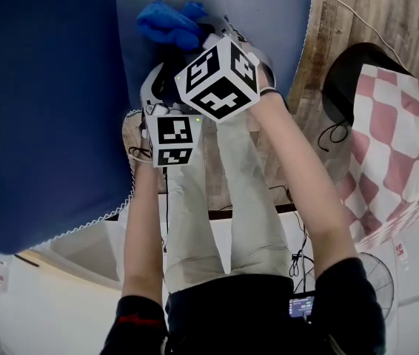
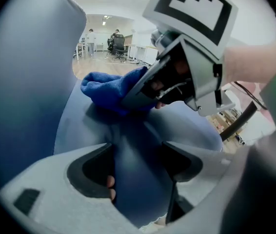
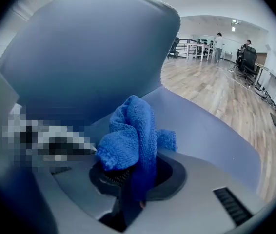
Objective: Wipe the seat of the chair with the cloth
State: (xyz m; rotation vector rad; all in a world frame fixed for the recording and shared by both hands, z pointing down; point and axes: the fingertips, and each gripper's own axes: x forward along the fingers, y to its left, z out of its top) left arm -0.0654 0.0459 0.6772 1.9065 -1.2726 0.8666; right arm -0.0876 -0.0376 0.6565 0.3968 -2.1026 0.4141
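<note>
A blue cloth (image 1: pixel 166 22) is bunched on the grey-blue chair seat (image 1: pixel 269 6), close to the dark blue backrest (image 1: pixel 39 109). My right gripper (image 1: pixel 195 34) is shut on the cloth (image 3: pixel 130 135), which bulges up out of its jaws over the seat (image 3: pixel 206 130). My left gripper (image 1: pixel 154 87) sits just behind and to the left of it. In the left gripper view it (image 2: pixel 137 152) is open with only the seat (image 2: pixel 138 179) showing between its fingers, and the cloth (image 2: pixel 106 89) lies ahead under the right gripper (image 2: pixel 150 94).
The backrest (image 3: pixel 89 57) rises close on the left of both grippers. A red-and-white checked cover (image 1: pixel 394 146) and a black round base (image 1: pixel 350 72) are on the wooden floor to the right. The person's legs (image 1: pixel 224 198) stand at the seat's front edge. A fan (image 1: pixel 380 283) is lower right.
</note>
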